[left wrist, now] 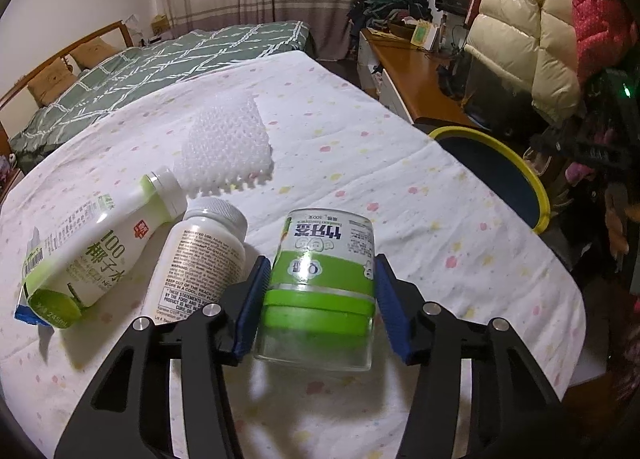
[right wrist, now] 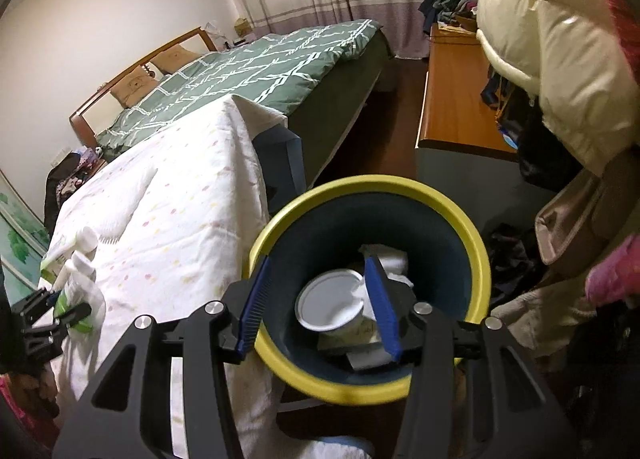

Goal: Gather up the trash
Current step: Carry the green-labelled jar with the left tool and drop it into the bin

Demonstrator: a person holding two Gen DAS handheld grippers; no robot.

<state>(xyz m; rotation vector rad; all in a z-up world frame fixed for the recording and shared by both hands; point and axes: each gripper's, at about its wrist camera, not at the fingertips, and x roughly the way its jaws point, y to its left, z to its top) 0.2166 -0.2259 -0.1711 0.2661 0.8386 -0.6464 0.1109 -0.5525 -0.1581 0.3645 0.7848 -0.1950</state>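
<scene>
Left gripper (left wrist: 320, 299) clamps the green-lidded jar (left wrist: 324, 283).
Right gripper (right wrist: 320, 307) hangs spread and empty over the yellow-rimmed bin (right wrist: 478, 255) (cup (right wrist: 332, 305) inside).

- Our left gripper (left wrist: 320, 295) has matte black, skeletal linkage arms with cut-out openings.
- Silver round screw heads sit at its joints.
- Its finger pads (left wrist: 253, 307) are ribbed blue strips.
- Our right gripper (right wrist: 318, 307) looks the same: black frame, silver screws, blue ribbed pads (right wrist: 253, 305).
</scene>
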